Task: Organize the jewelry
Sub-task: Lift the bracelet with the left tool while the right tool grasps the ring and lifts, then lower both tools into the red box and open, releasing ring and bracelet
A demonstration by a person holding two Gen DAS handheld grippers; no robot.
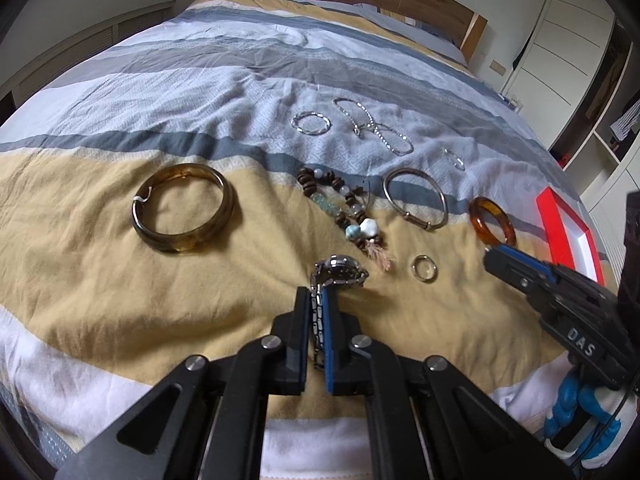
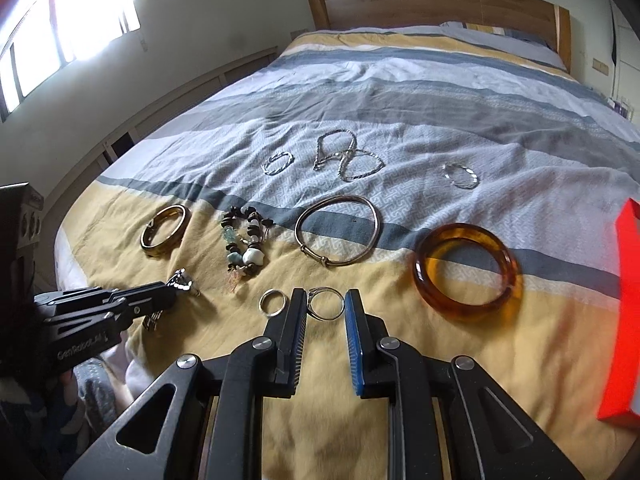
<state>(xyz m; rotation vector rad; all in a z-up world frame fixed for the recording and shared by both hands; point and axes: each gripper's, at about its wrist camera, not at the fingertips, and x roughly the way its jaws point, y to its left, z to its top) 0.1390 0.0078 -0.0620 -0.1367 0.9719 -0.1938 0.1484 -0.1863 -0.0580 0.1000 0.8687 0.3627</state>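
My left gripper (image 1: 319, 292) is shut on the metal band of a silver wristwatch (image 1: 339, 271), whose dial sits just past the fingertips above the yellow bedspread. From the right wrist view the left gripper (image 2: 176, 286) shows at the left with the watch (image 2: 183, 280) at its tip. My right gripper (image 2: 325, 298) is shut on a thin silver ring (image 2: 316, 291), held by its edges between the pads. In the left wrist view the right gripper (image 1: 494, 254) hovers near the amber bangle (image 1: 478, 224).
On the bed lie a plain ring (image 2: 262, 304), an amber bangle (image 2: 468, 312), a silver bangle (image 2: 340, 199), a beaded bracelet (image 2: 248, 248), a wide brown bangle (image 2: 154, 248) and silver chains (image 2: 348, 160). A red box (image 2: 624, 320) stands at the right.
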